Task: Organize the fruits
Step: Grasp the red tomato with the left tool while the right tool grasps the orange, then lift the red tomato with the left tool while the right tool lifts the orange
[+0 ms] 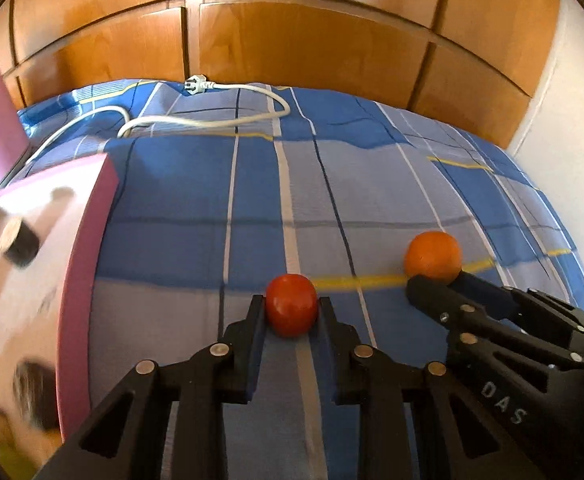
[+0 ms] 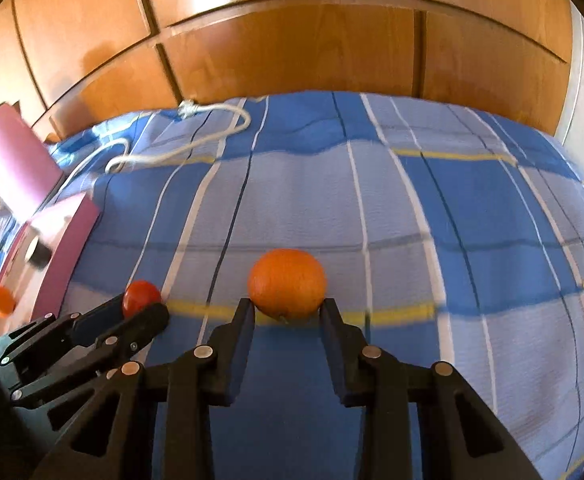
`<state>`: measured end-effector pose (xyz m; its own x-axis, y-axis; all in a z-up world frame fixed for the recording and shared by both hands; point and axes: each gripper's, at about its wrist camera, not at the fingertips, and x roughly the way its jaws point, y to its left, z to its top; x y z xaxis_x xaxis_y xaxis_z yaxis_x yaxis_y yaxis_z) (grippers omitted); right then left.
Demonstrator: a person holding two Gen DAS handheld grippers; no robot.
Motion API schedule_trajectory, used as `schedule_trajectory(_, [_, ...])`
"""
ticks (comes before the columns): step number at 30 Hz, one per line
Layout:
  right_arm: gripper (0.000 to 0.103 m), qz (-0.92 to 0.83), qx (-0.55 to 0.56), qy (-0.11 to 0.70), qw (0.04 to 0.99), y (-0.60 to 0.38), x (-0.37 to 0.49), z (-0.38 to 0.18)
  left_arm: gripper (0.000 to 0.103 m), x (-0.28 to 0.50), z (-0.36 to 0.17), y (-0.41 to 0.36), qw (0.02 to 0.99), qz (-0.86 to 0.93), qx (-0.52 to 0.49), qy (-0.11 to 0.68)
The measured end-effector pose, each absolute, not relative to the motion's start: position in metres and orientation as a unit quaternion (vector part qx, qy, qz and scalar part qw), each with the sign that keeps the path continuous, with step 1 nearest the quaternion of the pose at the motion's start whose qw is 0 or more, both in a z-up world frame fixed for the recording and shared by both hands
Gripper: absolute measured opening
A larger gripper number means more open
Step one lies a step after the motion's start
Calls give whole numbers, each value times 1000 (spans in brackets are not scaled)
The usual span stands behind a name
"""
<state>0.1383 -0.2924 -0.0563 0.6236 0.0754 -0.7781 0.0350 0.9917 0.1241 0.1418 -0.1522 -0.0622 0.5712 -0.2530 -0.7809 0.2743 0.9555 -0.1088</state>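
Observation:
A red tomato point(image 1: 292, 305) sits between the fingertips of my left gripper point(image 1: 291, 312), which is shut on it just above the blue checked bedcover point(image 1: 372, 184). An orange point(image 2: 287, 283) sits between the fingertips of my right gripper point(image 2: 287, 312), which is shut on it. In the left wrist view the orange point(image 1: 432, 256) and the right gripper point(image 1: 444, 292) show at the right. In the right wrist view the tomato point(image 2: 140, 297) and the left gripper point(image 2: 139, 316) show at the left. Another orange point(image 2: 3, 301) lies in the pink box point(image 2: 67, 248).
The pink box point(image 1: 87, 264) with a white inside lies open at the left, its lid point(image 2: 15, 164) raised. A small black-and-white cylinder point(image 1: 20, 246) lies in it. A white power cable point(image 1: 211, 120) with plug lies at the bed's far side. Wooden wardrobe doors point(image 1: 292, 40) stand behind.

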Motion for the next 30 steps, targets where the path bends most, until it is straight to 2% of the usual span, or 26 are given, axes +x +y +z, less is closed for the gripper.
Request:
schedule_trajectory(11, [33,36,64,447,891,-283,68,-55,25,74,-65,-138,891,-166,14,422])
schedule_trajectory(18, [34,34,52,443,894,-278,43,-56,25,69,-68,-134,893,-174,9,414])
schedule_trajectory(24, [40,24,44,432,900,-275,50,-57,25,66,-68,-132,894,-178,14,411])
schedule_trajectory(25, [47,21,44,431,901,-274,51,-57,26,67,-68,-131,894,-178,12,411])
schedule_trajectory(28, [53,3,44,425,904,-275,55,-56,26,67,-68,-131,894,-179,8,411])
schedule_trajectory(30, [53,-1,48,422,905,-278,58,-57,26,66,-68,-131,895,-178,10,409])
